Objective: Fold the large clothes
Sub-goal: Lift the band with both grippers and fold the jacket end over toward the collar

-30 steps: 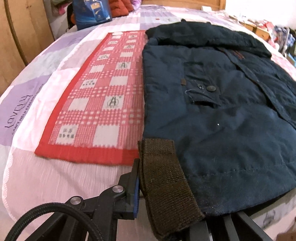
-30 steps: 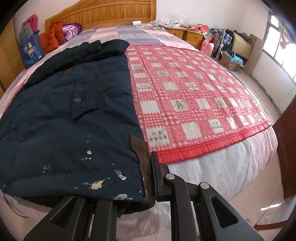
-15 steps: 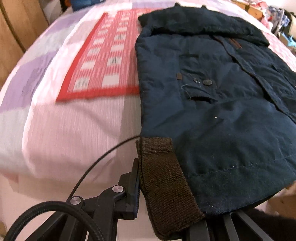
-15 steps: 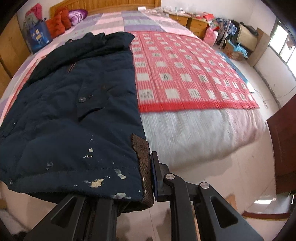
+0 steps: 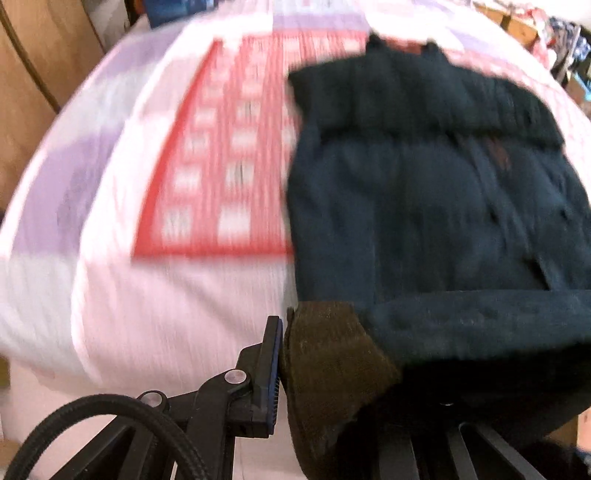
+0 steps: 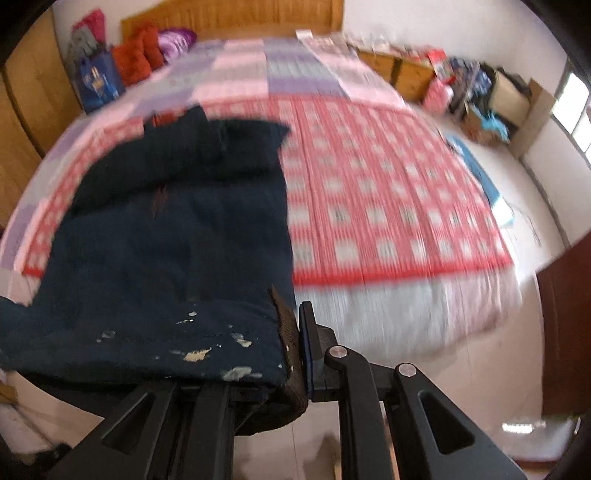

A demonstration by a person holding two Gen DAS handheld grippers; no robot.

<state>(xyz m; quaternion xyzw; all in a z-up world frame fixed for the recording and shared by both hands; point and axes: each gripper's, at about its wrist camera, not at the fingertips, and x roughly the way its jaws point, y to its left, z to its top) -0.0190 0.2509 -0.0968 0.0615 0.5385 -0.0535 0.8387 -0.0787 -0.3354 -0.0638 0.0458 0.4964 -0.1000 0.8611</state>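
A dark navy jacket (image 5: 424,206) lies lengthwise on the bed, its hem raised off the mattress. My left gripper (image 5: 291,369) is shut on the brown knit band (image 5: 325,373) at the hem's left corner. My right gripper (image 6: 295,347) is shut on the brown band (image 6: 286,332) at the hem's right corner, where the navy cloth (image 6: 166,251) carries pale paint flecks. The hem edge curls up and over toward the collar (image 6: 207,144). Both views are motion-blurred.
A red-and-white checked blanket (image 6: 388,210) is spread under the jacket on the pink and purple bedsheet (image 5: 122,280). A wooden headboard (image 6: 229,18), red pillows (image 6: 136,59) and a blue bag (image 6: 98,79) sit at the far end. Clutter (image 6: 476,96) lines the right wall; a wooden wardrobe (image 5: 33,74) stands left.
Both grippers have risen with the jacket's hem in their grip, so the hem now hangs off the bed and curls over. The bed looks farther below.
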